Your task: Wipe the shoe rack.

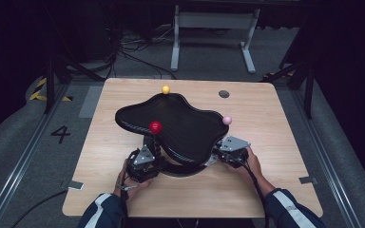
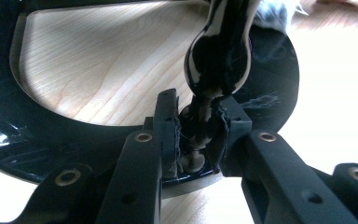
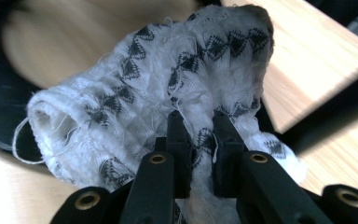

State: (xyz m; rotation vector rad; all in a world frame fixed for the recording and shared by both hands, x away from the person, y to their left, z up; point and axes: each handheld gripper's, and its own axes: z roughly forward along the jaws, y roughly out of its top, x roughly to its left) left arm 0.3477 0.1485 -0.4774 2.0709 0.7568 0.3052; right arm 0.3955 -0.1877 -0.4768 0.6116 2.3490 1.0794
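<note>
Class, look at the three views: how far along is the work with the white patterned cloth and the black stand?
Done: the left gripper is shut on the black stand at its post, and the right gripper is shut on the white patterned cloth. In hand: the cloth is bunched beside the stand. Left: probably putting it on or wiping; neither shows yet.

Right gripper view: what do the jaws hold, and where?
The right gripper pinches the white patterned cloth at a bunched fold near its lower edge.

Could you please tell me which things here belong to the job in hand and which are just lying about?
In the job: black stand, its post in the left claw, white patterned cloth in the right claw.
Lying about: small grey tab at the table's edge.
</note>
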